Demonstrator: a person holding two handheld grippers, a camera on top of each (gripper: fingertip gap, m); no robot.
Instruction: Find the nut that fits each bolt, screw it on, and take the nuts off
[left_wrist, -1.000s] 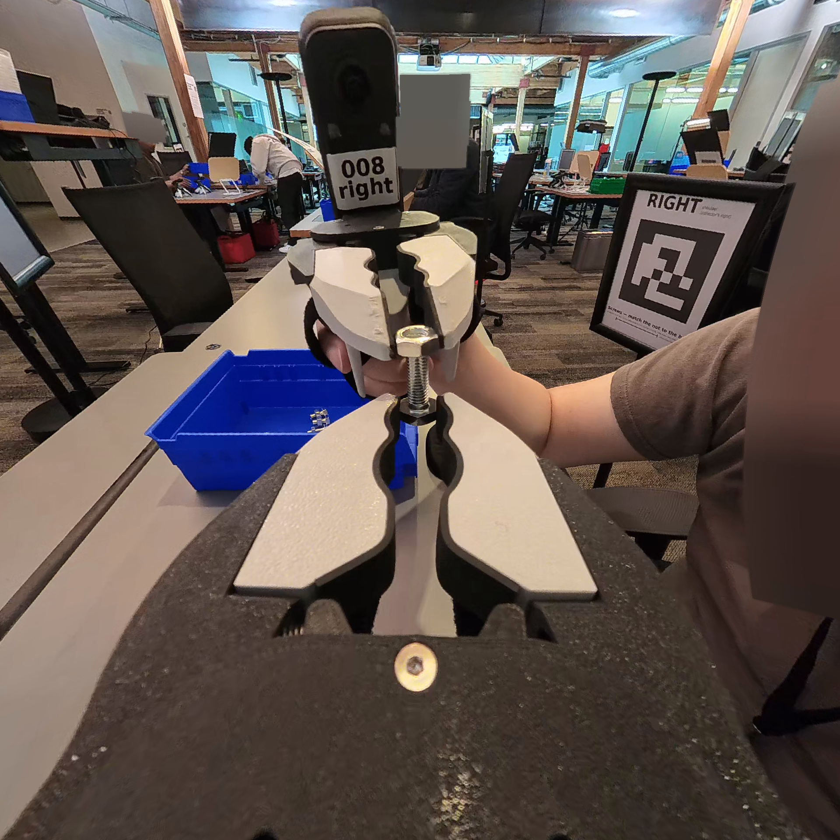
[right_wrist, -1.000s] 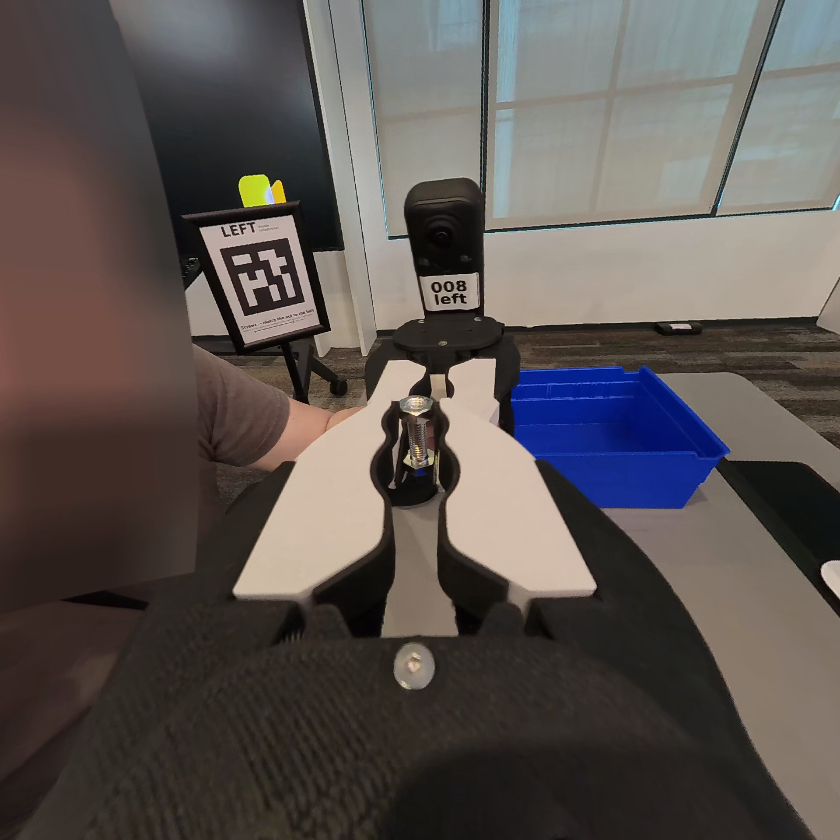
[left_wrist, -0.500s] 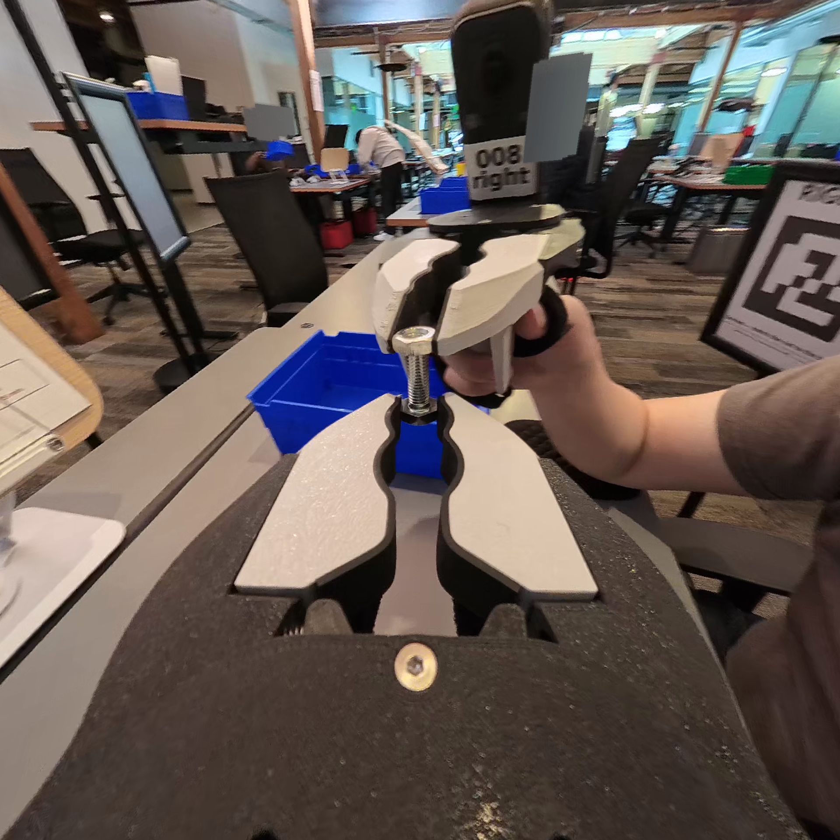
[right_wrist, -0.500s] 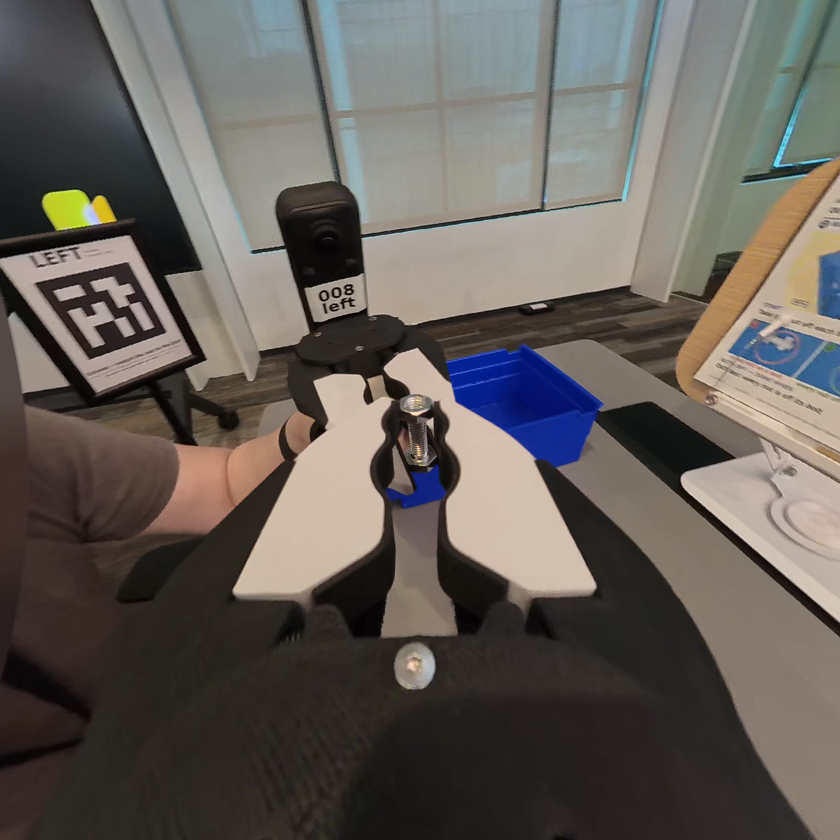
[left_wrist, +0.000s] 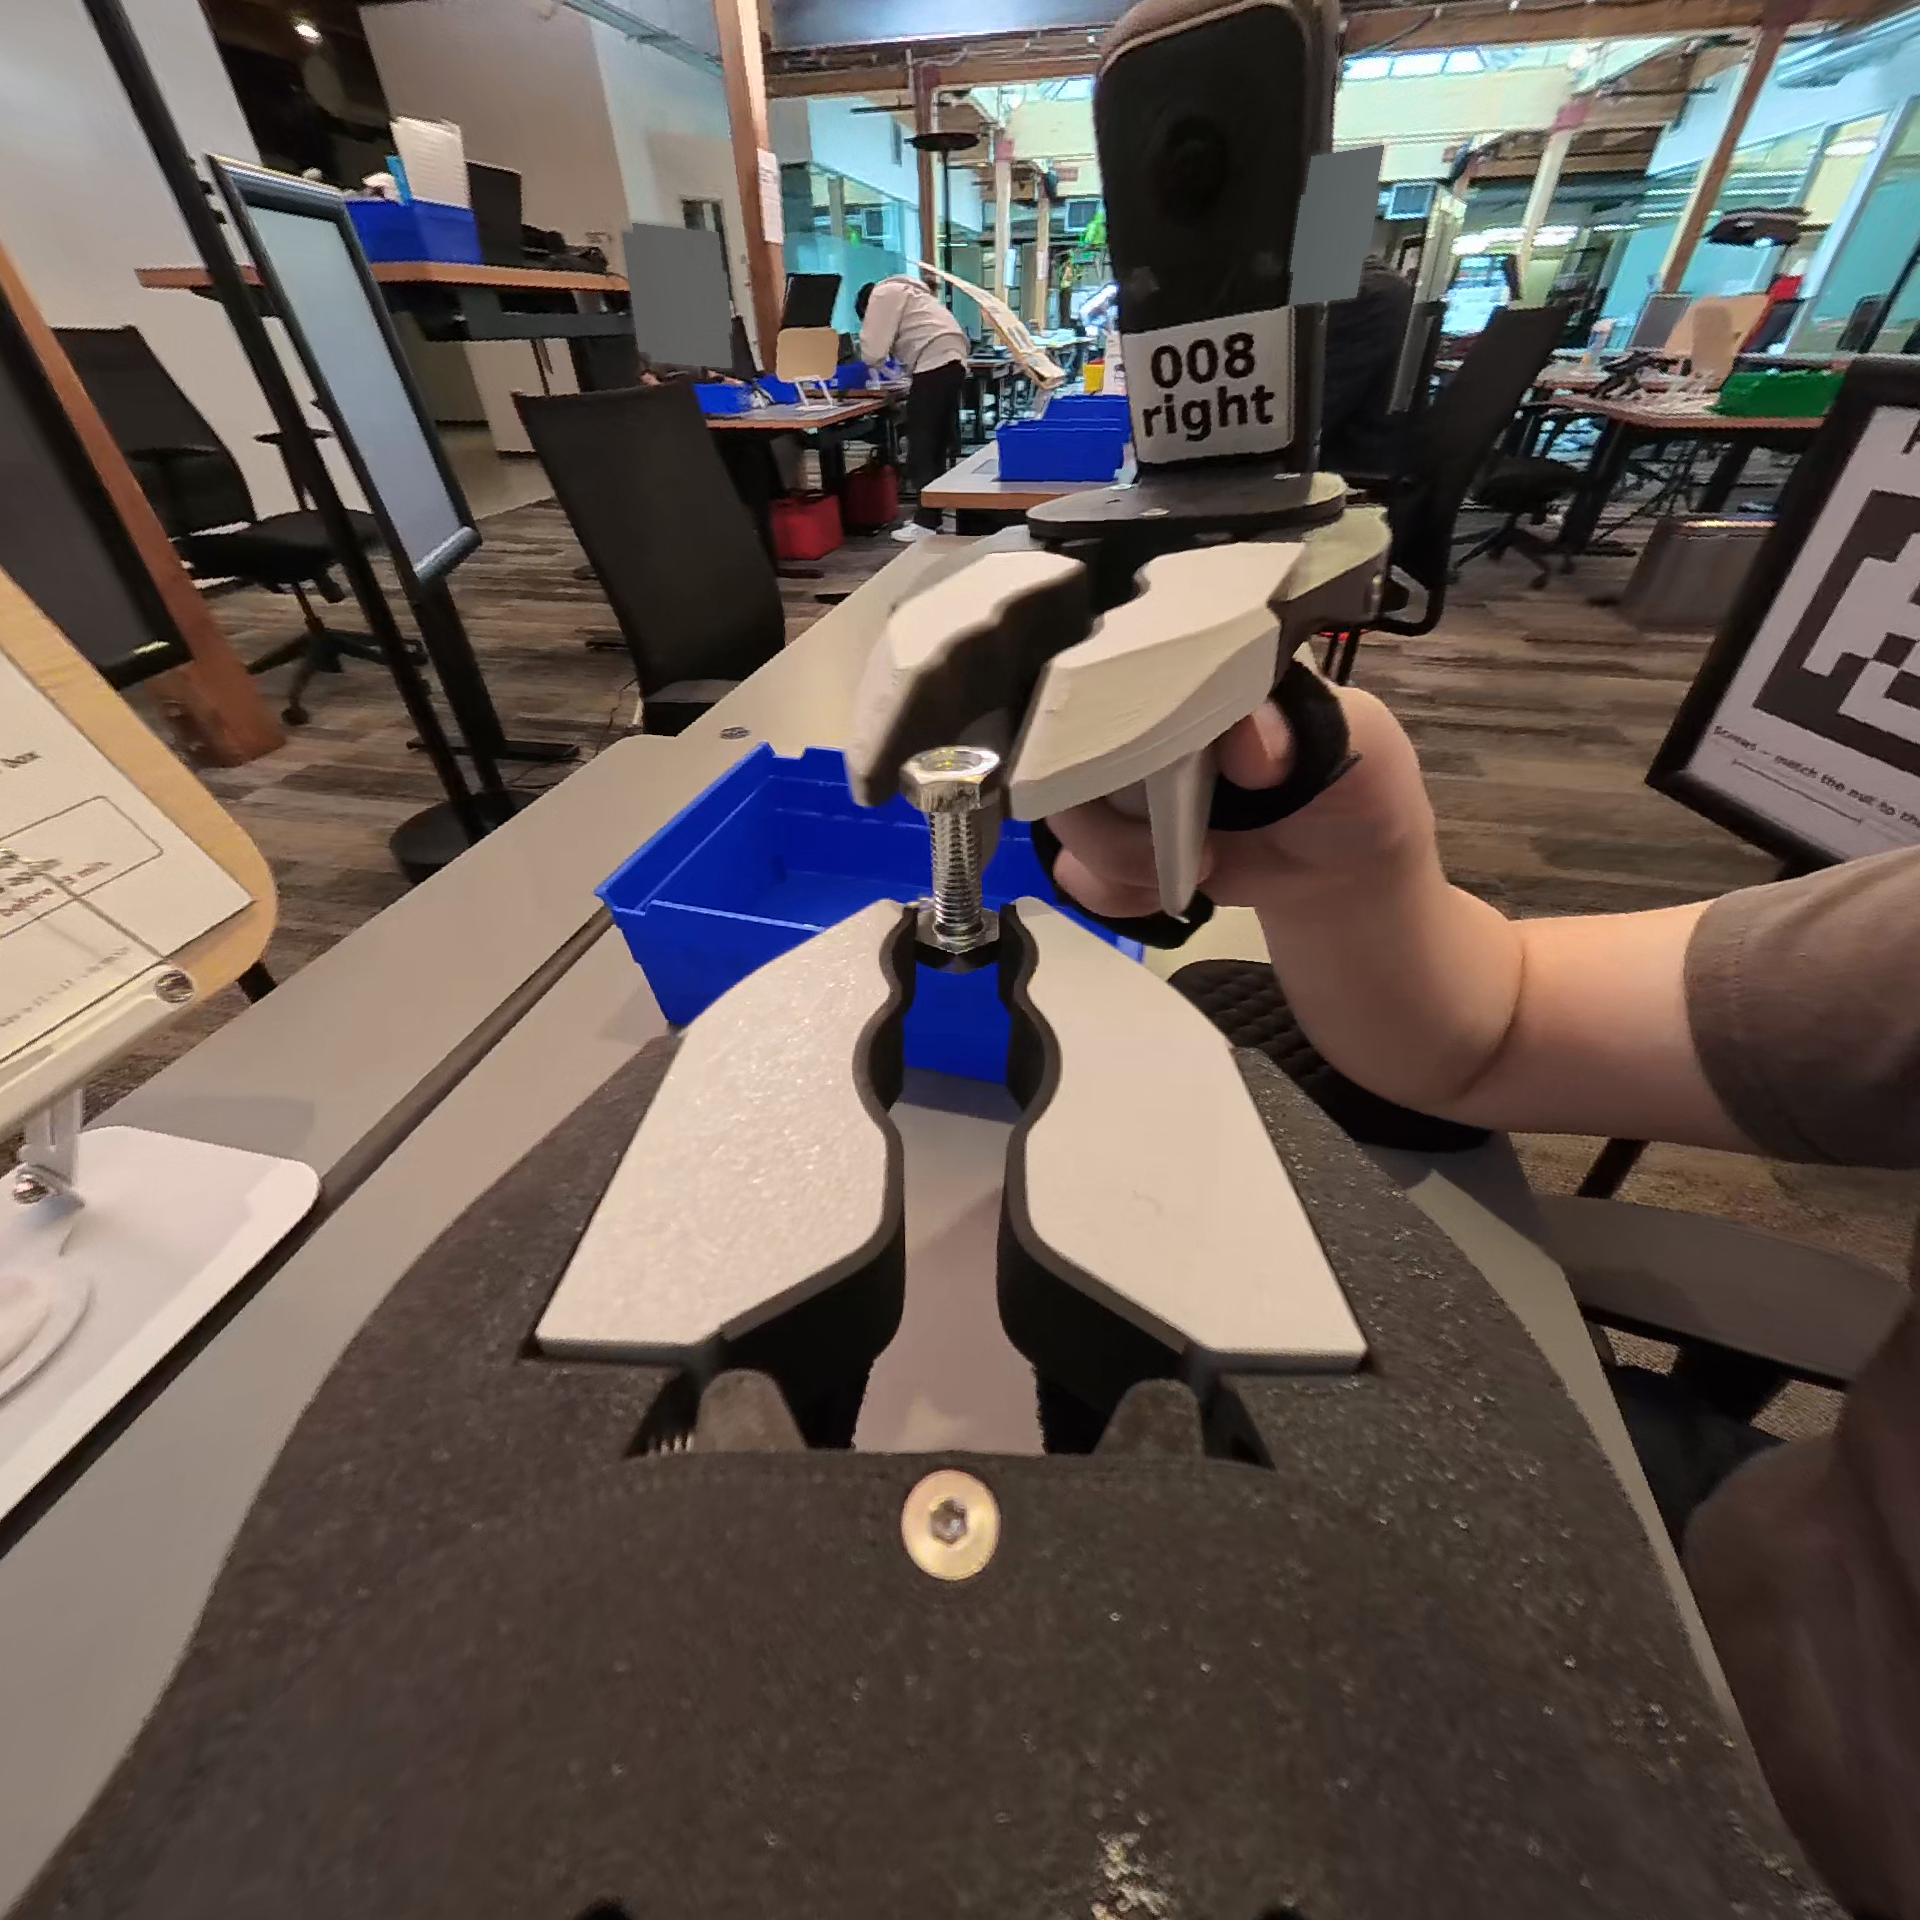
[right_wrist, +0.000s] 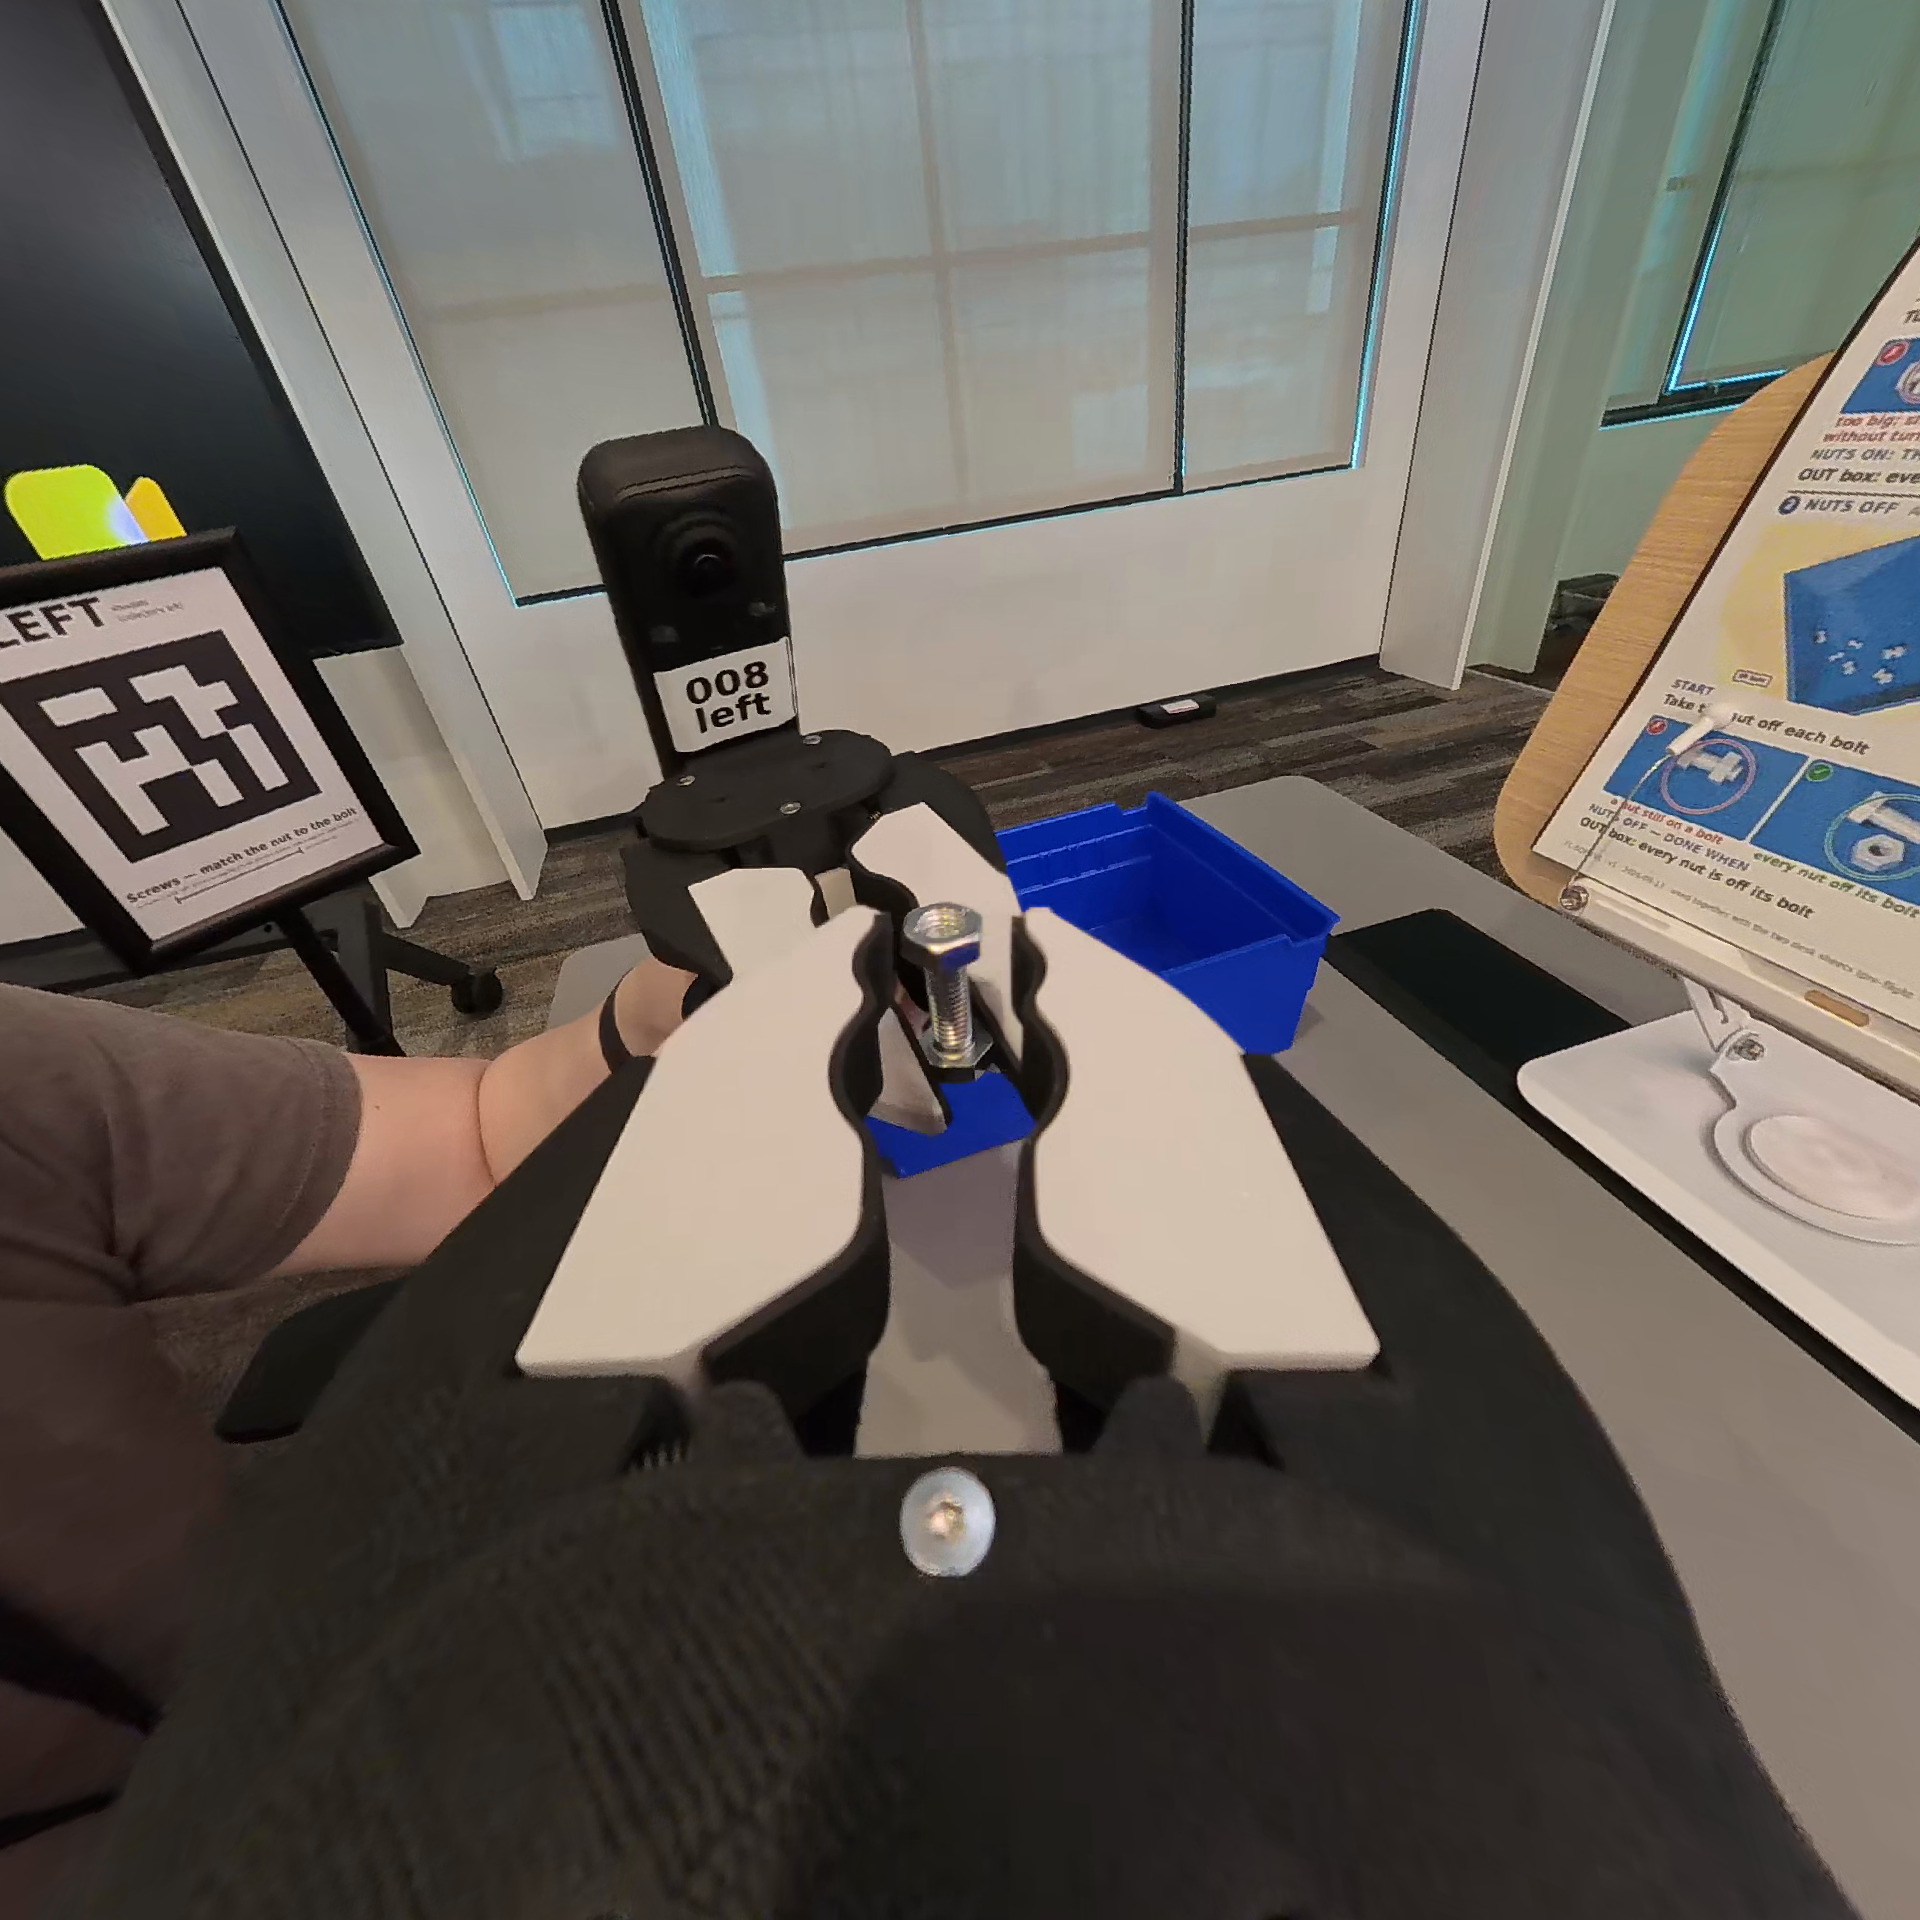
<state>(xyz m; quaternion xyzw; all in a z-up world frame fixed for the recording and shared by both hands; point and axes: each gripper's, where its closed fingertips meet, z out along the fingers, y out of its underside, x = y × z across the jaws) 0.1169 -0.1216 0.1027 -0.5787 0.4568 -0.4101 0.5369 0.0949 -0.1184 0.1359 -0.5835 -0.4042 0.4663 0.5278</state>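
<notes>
Opposed close wrist views, sharing bolt (left_wrist: 948, 852) and blue bin (right_wrist: 1174, 935)

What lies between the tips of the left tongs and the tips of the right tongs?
A bolt bridges them: left tongs grip its nut, right tongs its head. Both wrist views show it.

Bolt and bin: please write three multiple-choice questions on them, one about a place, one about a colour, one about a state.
1. Where does the bin stand?
A) on the table
B) on the floor
C) on a chair

2. What colour is the bin?
A) red
B) blue
C) green

3. How is the bolt held?
A) lying in the bin
B) standing loose on the table
C) right gripper on its head, left gripper on the nut

Key: 1 A, its base rests on the grey tabletop; 2 B, its walls are blue in both views; 3 C, each gripper is shut on one end.
</notes>
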